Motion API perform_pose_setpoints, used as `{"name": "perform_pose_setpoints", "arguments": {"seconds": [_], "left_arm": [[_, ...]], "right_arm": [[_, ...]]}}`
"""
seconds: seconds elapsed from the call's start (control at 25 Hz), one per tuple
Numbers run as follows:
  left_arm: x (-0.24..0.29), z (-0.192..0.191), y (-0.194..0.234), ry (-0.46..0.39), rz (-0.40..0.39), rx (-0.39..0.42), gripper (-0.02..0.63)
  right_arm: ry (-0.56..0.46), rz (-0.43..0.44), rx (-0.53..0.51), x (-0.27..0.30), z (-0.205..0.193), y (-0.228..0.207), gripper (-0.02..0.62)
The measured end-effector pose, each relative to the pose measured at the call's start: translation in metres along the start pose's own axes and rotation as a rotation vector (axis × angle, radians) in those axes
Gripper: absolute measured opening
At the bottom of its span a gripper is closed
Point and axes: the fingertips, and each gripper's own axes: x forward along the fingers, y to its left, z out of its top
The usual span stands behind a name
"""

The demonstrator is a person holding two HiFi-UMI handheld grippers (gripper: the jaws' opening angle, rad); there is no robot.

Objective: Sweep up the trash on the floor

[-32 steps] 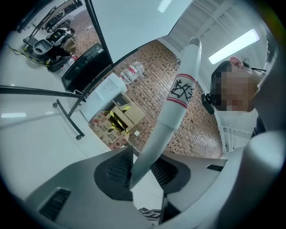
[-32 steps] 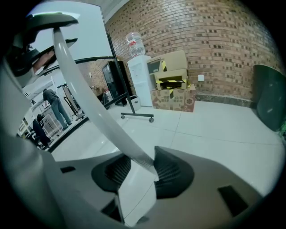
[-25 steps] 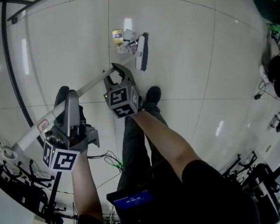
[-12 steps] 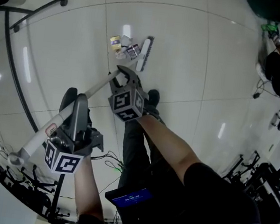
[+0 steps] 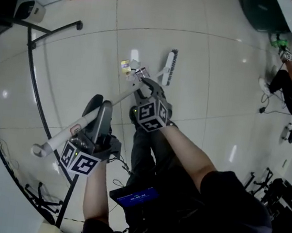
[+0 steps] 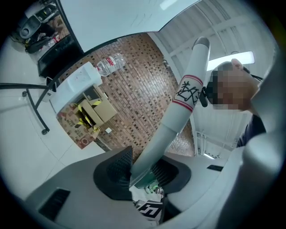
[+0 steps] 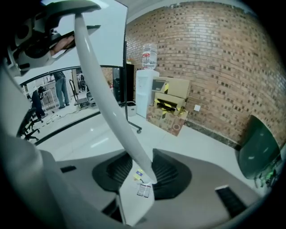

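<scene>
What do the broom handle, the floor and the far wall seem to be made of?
The broom handle: probably plastic or painted metal, smooth white gloss, with highlights. The floor: glazed ceramic tile, likely; grout lines and mirror-like light reflections. The wall: brick, matt, with visible mortar joints.

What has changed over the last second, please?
The left gripper and right gripper have shifted the broom handle, so the broom head has swung off the trash, to its right. The right gripper's jaws have just been closing on the handle. Both still grip it, and the trash stays piled on the floor.
</scene>
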Motion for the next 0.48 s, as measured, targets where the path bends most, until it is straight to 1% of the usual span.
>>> {"name": "perform_pose_setpoints", "arguments": {"seconds": [0.08,0.2,0.28,0.4,0.48], "left_arm": [[0.006,0.014,-0.026,-0.004,-0.034,0.007,0.117],[0.005,0.037,-0.063,-0.029,-0.069,-0.012,0.117],[0.004,0.051,-0.090,-0.029,-0.097,-0.012,0.117],[0.009,0.066,-0.132,-0.008,-0.160,0.016,0.117],[0.008,0.071,-0.157,-0.002,-0.198,0.029,0.117]], "right_arm": [[-0.013,-0.020,-0.022,-0.020,0.020,-0.013,0.155],[-0.028,-0.049,-0.056,-0.057,0.049,-0.026,0.155],[-0.042,-0.072,-0.070,-0.081,0.066,-0.033,0.156],[-0.085,-0.123,-0.110,-0.117,0.098,-0.053,0.153],[-0.102,-0.149,-0.133,-0.141,0.112,-0.064,0.153]]}}
